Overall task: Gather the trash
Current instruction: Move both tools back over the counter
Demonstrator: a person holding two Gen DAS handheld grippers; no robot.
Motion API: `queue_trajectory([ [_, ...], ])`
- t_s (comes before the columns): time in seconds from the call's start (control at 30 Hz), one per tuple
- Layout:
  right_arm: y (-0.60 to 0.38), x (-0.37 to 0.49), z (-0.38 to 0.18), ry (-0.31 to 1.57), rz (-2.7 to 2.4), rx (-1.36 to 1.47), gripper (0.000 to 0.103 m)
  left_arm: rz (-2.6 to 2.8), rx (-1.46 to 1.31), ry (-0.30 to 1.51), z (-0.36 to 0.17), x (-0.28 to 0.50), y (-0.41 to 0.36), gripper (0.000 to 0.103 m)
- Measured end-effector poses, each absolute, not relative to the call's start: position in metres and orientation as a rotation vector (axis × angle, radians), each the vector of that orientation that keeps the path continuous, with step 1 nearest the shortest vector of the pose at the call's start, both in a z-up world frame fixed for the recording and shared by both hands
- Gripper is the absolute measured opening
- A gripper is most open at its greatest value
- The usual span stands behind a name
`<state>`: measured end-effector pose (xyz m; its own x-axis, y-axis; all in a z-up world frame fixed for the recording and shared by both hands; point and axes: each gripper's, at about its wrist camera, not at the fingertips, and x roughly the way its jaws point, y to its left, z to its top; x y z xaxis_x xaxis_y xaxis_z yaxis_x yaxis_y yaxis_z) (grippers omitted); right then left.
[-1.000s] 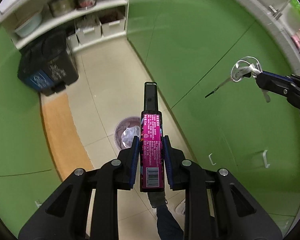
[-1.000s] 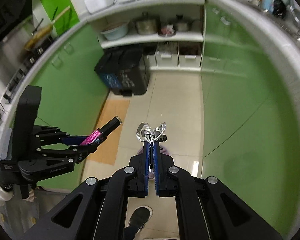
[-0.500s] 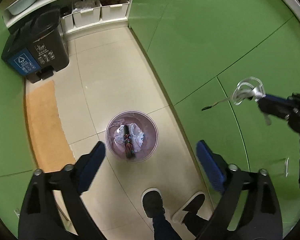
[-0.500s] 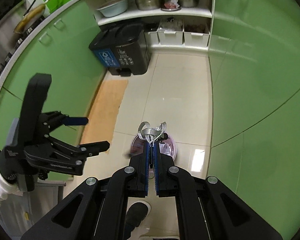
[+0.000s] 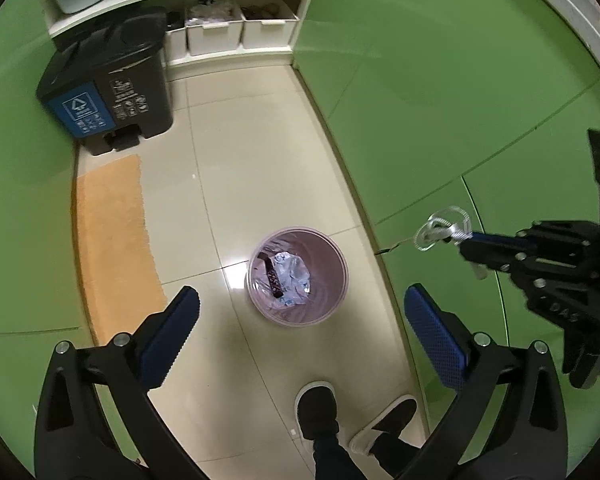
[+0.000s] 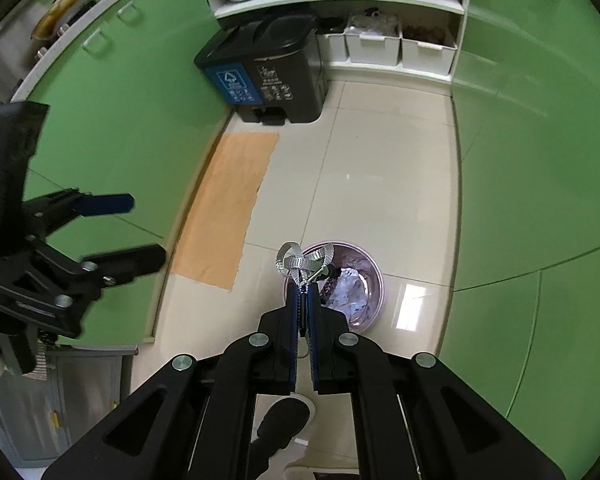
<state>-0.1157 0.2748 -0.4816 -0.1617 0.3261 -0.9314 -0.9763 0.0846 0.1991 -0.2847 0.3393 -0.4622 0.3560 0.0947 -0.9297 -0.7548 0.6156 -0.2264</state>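
Note:
A pale pink waste bin stands on the tiled floor, below both grippers. In it lie the pink snack pack and some crumpled clear plastic. My left gripper hangs above the bin. Its jaws are opening wide and nothing is between them. To its right, my right gripper pinches a looped silver ribbon. In the right wrist view, that gripper hovers over the bin's left rim. Its pads are parting slightly but still grip the ribbon. The left gripper appears at the left.
Green cabinet fronts line both sides of the narrow floor. An orange mat lies at the left. A black and blue pedal bin and white crates stand at the far end. A person's shoes are just behind the waste bin.
My left gripper opened and the pink snack pack dropped into the bin. Both grippers have come down towards the bin, and the right one still holds the ribbon.

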Motion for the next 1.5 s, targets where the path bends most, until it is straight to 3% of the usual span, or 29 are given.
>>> queue_trajectory([
  [0.07, 0.278, -0.116, -0.486, 1.144, 1.376, -0.796, 0.013, 0.626, -0.735, 1.067, -0.459, -0.291, 0.34, 0.1],
  [0.13, 0.28, -0.116, -0.491, 1.134, 1.35, -0.807, 0.042, 0.636, -0.738, 1.061, -0.457, -0.297, 0.342, 0.1],
  [0.17, 0.28, -0.115, -0.492, 1.125, 1.338, -0.804, 0.071, 0.639, -0.738, 1.059, -0.457, -0.299, 0.342, 0.1],
  [0.2, 0.279, -0.113, -0.492, 1.122, 1.334, -0.787, 0.089, 0.641, -0.739, 1.058, -0.456, -0.3, 0.342, 0.1],
  [0.53, 0.265, -0.099, -0.462, 1.138, 1.27, -0.767, 0.093, 0.635, -0.715, 1.06, -0.426, -0.298, 0.336, 0.1],
  [0.8, 0.219, -0.078, -0.342, 1.088, 1.246, -0.635, 0.095, 0.602, -0.641, 1.022, -0.321, -0.28, 0.308, 0.1],
  [1.17, 0.069, -0.036, -0.144, 0.922, 1.065, -0.394, 0.097, 0.443, -0.49, 0.933, -0.147, -0.208, 0.228, 0.1],
  [1.5, -0.075, 0.017, -0.081, 0.824, 0.784, -0.215, 0.097, 0.219, -0.317, 0.879, -0.072, -0.106, 0.145, 0.1],
])
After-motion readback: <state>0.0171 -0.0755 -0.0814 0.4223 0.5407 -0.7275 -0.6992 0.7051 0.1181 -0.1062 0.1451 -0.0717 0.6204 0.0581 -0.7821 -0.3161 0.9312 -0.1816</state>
